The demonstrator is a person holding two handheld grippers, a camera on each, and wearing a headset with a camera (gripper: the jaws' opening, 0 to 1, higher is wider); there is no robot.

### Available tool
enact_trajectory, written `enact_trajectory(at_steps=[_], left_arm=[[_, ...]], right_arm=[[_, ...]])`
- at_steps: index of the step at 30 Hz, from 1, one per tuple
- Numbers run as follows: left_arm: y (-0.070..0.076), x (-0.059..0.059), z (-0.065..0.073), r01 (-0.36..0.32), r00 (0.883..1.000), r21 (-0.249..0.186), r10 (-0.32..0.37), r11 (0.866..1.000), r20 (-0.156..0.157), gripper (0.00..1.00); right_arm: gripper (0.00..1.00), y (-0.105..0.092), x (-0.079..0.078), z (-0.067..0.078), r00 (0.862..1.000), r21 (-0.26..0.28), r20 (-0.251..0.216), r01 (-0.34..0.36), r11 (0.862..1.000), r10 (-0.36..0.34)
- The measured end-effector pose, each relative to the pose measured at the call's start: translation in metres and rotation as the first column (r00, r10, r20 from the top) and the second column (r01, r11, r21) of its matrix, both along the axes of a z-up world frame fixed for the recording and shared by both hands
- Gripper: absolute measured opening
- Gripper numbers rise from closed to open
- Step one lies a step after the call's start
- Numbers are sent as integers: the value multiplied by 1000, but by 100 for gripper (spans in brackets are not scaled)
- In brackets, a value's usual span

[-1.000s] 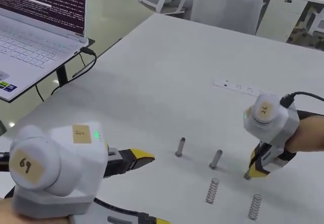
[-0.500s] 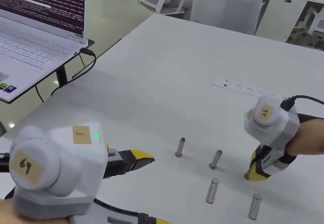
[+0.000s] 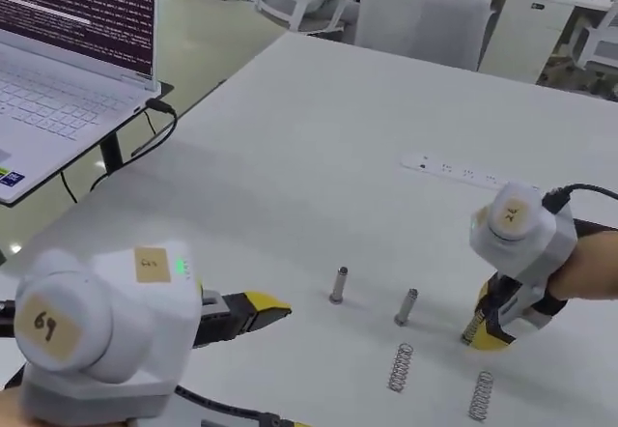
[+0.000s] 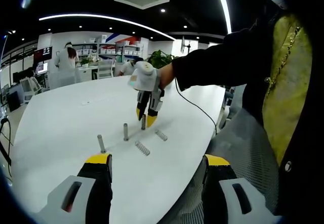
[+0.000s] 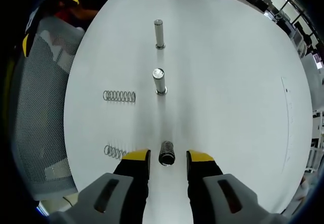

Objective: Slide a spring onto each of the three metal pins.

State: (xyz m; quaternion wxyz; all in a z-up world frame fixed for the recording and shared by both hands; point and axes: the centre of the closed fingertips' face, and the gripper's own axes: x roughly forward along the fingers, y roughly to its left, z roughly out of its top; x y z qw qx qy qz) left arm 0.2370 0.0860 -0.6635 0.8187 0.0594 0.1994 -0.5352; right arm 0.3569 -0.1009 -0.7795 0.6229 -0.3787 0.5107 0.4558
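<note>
Right tool (image 5: 168, 162): I read the jaws as spread, at the low centre of the right gripper view. The upright spring (image 5: 166, 153) stands on the bench (image 5: 228, 82) between the jaw tips, with a gap on each side (I cannot tell whether a pin sits inside it). Two bare pins stand in line above it in the frame: the near pin (image 5: 159, 81) and the far pin (image 5: 159, 33). The first loose spring (image 5: 119, 96) and the second loose spring (image 5: 115, 152) lie flat at frame left.

Left tool (image 4: 158, 159): jaws spread wide and pinching nothing, at the bottom of the left gripper view. In the head view it sits lower left, well apart from the pins.
</note>
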Motion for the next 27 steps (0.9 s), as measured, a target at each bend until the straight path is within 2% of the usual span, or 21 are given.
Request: enact_trajectory(at_steps=[17, 27], left_arm=[[-1, -1, -1, 10, 1000, 6, -10, 1000, 0, 68], [-2, -1, 0, 16, 1000, 10, -16, 1000, 3, 68]], right_arm=[[29, -8, -4, 11, 998, 32, 31, 49, 998, -50], [29, -18, -13, 17, 996, 44, 43, 80, 996, -82]])
